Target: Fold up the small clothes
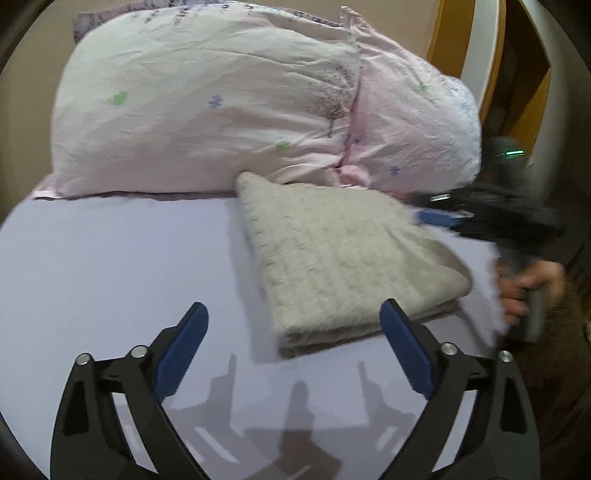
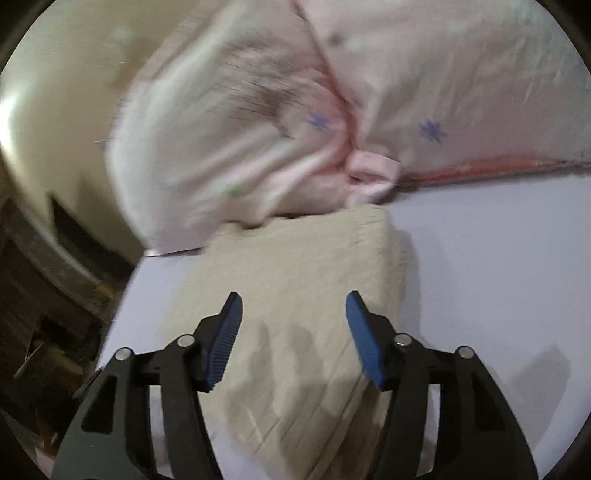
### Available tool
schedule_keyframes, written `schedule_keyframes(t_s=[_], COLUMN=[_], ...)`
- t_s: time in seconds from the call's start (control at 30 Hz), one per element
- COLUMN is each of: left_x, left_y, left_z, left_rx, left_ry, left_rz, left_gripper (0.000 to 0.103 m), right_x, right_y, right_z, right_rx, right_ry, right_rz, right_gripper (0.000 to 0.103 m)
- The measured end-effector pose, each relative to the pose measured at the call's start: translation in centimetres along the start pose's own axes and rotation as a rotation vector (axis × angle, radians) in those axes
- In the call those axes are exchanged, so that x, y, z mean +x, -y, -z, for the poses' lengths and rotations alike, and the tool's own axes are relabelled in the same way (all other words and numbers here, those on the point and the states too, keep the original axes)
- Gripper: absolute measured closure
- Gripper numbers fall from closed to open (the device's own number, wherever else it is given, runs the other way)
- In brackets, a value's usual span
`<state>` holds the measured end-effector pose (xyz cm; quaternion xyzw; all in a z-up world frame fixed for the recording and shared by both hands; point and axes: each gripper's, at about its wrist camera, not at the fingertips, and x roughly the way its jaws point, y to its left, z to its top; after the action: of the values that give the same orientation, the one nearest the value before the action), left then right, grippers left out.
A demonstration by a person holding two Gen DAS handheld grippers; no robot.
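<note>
A beige knitted garment (image 1: 343, 258) lies folded into a thick rectangle on the lilac bed sheet (image 1: 110, 266), its far corner touching the pillows. My left gripper (image 1: 293, 314) is open and empty, hovering just in front of the garment's near edge. My right gripper (image 1: 439, 216) appears blurred at the garment's right side, held by a hand (image 1: 528, 288). In the right wrist view the right gripper (image 2: 293, 302) is open and empty above the garment (image 2: 295, 273).
Two pink flowered pillows (image 1: 207, 107) (image 1: 413, 125) lean at the head of the bed; they also show in the right wrist view (image 2: 258, 122). The bed's right edge drops off near a wooden frame (image 1: 447, 33). Dark floor (image 2: 44, 314) lies beside the bed.
</note>
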<state>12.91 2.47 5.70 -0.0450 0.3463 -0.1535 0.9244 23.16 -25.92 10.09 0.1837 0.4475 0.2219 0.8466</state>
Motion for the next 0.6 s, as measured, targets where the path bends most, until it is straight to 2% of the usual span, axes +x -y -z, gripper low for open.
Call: schedule_keyframes(t_s=[0.03,0.1,0.17,0.2,0.23,0.3,0.37,0.4,0.5,0.57,0.6], left_x=[0.2,0.7,1.3,1.6,1.8,2.3,2.4,2.5,3.0,3.6,3.9], left_y=[0.0,-0.1,-0.1,-0.1,-0.1,0.0,0.2,0.2,0.3,0.4,0.6], left_z=[0.1,0.3,0.6,0.7,0.8,1.1,1.4,1.5,1.7,1.9,2.0], left_rx=[0.000,-0.001,-0.007,-0.011,-0.012,-0.002,0.009,0.011,0.014,0.021,0.028], left_ry=[-0.006,-0.026,-0.048,-0.060,-0.071,-0.100,-0.112,-0.114,-0.138,-0.169,-0.190], left_rz=[-0.012,-0.023,-0.022,-0.029,-0.038,-0.063,-0.084,-0.087,-0.092,-0.114,-0.132], left_gripper=[0.003,0.003,0.001,0.001,0.001,0.001,0.001,0.001,0.001,0.001,0.001], right_x=[-0.8,-2.0,-1.5,-0.5,-0.1,-1.4,-3.6,-5.0,-6.4,-5.7,-5.3], right_y=[-0.5,-1.3,-1.5,-0.5,0.2,1.0,0.2,-0.7,-2.5,-2.9,-3.0], right_z=[0.7,2.8,4.9,5.7,6.1,6.3,6.9,7.5,9.3,10.4,10.7], right_rx=[-0.019,-0.046,-0.051,-0.037,-0.022,0.023,0.001,-0.037,-0.108,-0.130,-0.134], right_ry=[0.003,-0.029,-0.078,-0.115,-0.120,-0.068,-0.006,0.051,0.134,0.096,0.080], right_rz=[-0.033,-0.069,-0.051,0.005,0.013,-0.022,-0.008,0.027,0.131,0.286,0.334], right_gripper=[0.035,0.035,0.035,0.038,0.042,0.042,0.019,0.002,0.002,0.002,0.002])
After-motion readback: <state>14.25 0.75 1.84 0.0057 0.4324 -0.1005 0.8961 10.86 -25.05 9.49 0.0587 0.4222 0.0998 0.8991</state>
